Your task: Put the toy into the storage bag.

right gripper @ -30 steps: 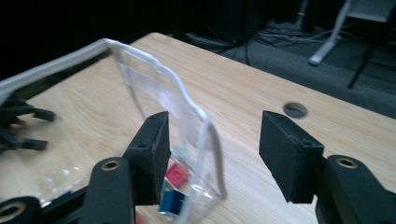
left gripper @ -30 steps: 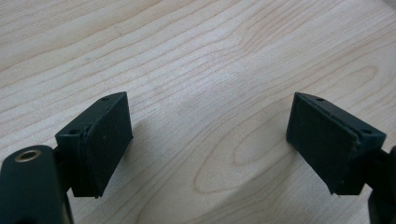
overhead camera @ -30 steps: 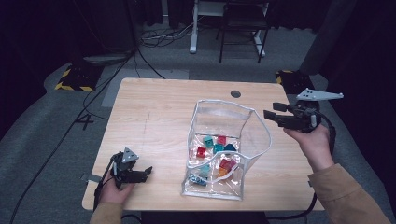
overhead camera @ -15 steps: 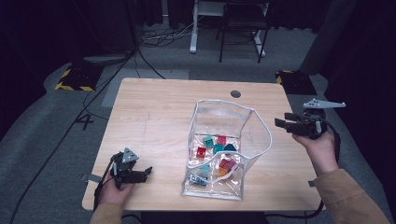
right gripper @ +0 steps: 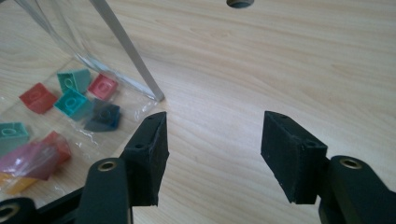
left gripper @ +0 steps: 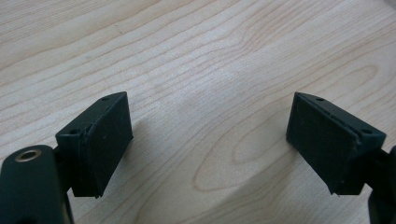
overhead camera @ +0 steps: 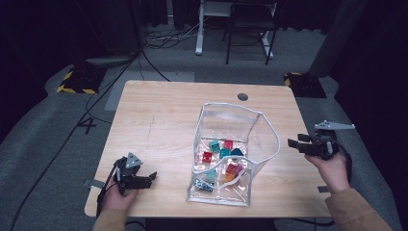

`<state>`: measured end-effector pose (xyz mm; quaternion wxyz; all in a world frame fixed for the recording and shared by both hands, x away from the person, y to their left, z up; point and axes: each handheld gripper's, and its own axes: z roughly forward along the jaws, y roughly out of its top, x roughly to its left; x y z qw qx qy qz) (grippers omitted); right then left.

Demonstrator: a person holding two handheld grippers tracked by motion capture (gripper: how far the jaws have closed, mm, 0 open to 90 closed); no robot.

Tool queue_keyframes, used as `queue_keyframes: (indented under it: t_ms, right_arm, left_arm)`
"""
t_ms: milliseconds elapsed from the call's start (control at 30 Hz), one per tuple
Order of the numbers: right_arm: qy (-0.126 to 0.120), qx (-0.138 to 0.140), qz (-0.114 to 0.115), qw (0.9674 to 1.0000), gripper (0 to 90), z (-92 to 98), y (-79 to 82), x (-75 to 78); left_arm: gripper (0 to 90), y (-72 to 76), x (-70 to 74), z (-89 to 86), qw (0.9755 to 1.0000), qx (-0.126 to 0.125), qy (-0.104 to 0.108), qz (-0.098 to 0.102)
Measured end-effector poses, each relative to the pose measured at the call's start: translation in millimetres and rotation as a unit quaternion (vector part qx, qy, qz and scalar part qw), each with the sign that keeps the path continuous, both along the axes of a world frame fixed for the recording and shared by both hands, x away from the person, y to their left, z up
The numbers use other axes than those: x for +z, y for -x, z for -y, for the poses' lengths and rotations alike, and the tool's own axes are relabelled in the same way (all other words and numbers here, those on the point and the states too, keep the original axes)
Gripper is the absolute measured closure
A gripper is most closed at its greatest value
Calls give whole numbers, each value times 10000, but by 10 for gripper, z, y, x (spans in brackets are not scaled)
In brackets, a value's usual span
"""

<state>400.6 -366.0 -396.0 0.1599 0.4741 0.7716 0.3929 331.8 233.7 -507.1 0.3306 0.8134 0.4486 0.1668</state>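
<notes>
Hovering right gripper (overhead camera: 294,143) beside clear bag (overhead camera: 262,144) | jaws apart

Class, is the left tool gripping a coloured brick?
No, the left tool is open, with bare light wooden table between its jaws.

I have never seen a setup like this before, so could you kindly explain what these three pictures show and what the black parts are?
A person sits at a wooden table and holds a hand-operated two-jaw tool in each hand. The high view looks down from above: the left gripper rests near the table's front left corner, and the right gripper is held at the right edge. The other two pictures come from cameras riding on those tools, so the black blocks are their own jaws, spread apart with nothing between them. On the table stands an open clear plastic bag holding small coloured bricks. Nothing is held.
</notes>
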Motion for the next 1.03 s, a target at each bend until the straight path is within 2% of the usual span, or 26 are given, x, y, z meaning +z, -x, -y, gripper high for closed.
queue_keyframes:
  t_ms: [133, 367, 533, 667, 733, 767, 800, 900, 967, 1033]
  right_arm:
    - [-12, -22, -112, 9999, 417, 51, 72, -178]
    - [139, 13, -340, 9993, 420, 102, 207, -576]
    - [314, 36, -179, 9993, 417, 77, 321, -829]
    - [347, 21, -121, 9993, 415, 58, 351, -950]
    - [229, 10, 43, 9997, 400, 45, 375, -1041]
    - [216, 0, 205, 9996, 400, 35, 389, -1072]
    - [269, -17, 233, 9994, 399, 20, 387, -1074]
    - [396, 92, 245, 9989, 293, -27, 347, -1077]
    - [647, 264, 263, 9972, 194, -87, 321, -1085]
    - [667, 405, 191, 9968, 130, -102, 274, -1090]
  left_arm:
    - [145, 0, 0, 0, 10000, 0, 1, 0]
    - [145, 1, -1, 1, 10000, 6, 2, 5]
    - [145, 0, 0, 0, 10000, 0, 2, -1]
    - [145, 1, -1, 1, 10000, 2, 7, -4]
    - [145, 1, 0, 1, 10000, 2, 6, -5]
    - [145, 1, -1, 1, 10000, 2, 5, -3]
    - [145, 1, 0, 1, 10000, 4, 2, 1]
    - [145, 1, -1, 2, 10000, 2, 7, -3]
    - [145, 1, -1, 1, 10000, 2, 4, -3]
    - [145, 1, -1, 2, 10000, 2, 3, -4]
